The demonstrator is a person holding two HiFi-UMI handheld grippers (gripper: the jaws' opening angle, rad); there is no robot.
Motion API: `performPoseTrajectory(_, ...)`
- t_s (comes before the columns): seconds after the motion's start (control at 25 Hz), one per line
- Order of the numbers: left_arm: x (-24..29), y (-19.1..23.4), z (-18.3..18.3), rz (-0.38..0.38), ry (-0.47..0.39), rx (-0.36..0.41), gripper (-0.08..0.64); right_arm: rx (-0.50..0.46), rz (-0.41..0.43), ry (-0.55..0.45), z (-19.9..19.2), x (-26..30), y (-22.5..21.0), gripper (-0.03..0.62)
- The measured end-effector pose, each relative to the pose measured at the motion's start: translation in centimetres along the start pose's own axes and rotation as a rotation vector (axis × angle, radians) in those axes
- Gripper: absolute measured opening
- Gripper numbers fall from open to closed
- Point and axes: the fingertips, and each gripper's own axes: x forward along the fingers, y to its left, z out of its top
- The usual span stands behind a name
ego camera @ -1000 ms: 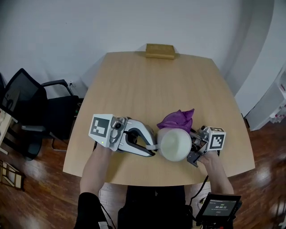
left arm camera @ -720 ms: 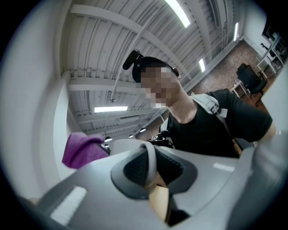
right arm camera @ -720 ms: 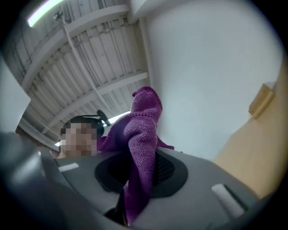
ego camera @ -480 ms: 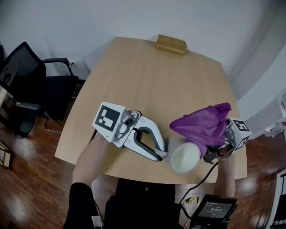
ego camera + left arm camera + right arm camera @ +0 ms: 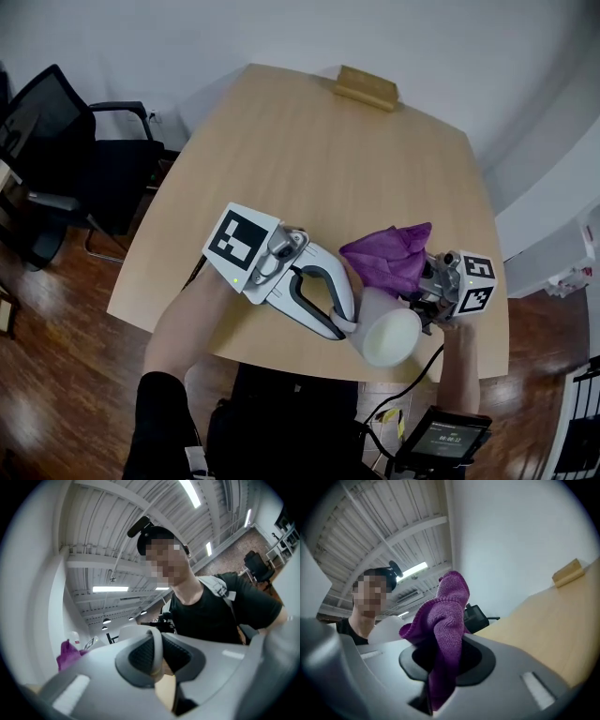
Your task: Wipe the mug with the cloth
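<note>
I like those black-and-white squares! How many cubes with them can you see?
2. One marker cube sits on the left gripper, shut on the handle of the white mug; the other marker cube sits on the right gripper, holding the purple cloth. None looks hidden.

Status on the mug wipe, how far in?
Done: both pickups. Left gripper clamps the mug by its handle, right gripper clamps the cloth. In hand: mug held tipped, cloth bunched at its far side. Left: probably most of the wiping.
</note>
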Motion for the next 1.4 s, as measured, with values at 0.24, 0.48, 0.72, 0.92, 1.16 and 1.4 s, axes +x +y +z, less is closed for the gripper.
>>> performPoseTrajectory(0.24,0.1,-0.2,-0.5,-0.017,0.014,-0.011,0.058,-0.079,0.298,-0.193,8.8,-0.7,9.2,0.066)
performPoseTrajectory(0.48,0.3,-0.3,-0.3,-0.043,0.017,0.014,0.058,-0.001,0.402,0.045,5.5,3.3,10.1,0.066)
performPoseTrajectory(0.72,0.7,-0.7,-0.4,-0.077,0.032,0.011,0.061,-0.002,0.34,0.19,0.3,3.0,5.4,0.066)
performPoseTrajectory(0.92,0.8,-0.8,-0.4,-0.093,0.028,-0.008,0.061,-0.062,0.188,0.246,-1.4,2.0,2.4,0.066)
performPoseTrajectory(1.16,0.8,-0.9,-0.7,-0.098,0.015,-0.021,0.061,-0.248,0.478,0.061,5.7,2.5,11.5,0.066)
performPoseTrajectory(1.4,1.4,-0.6,-0.9,-0.096,0.01,-0.015,0.061,-0.151,0.591,0.239,2.1,5.4,12.5,0.066)
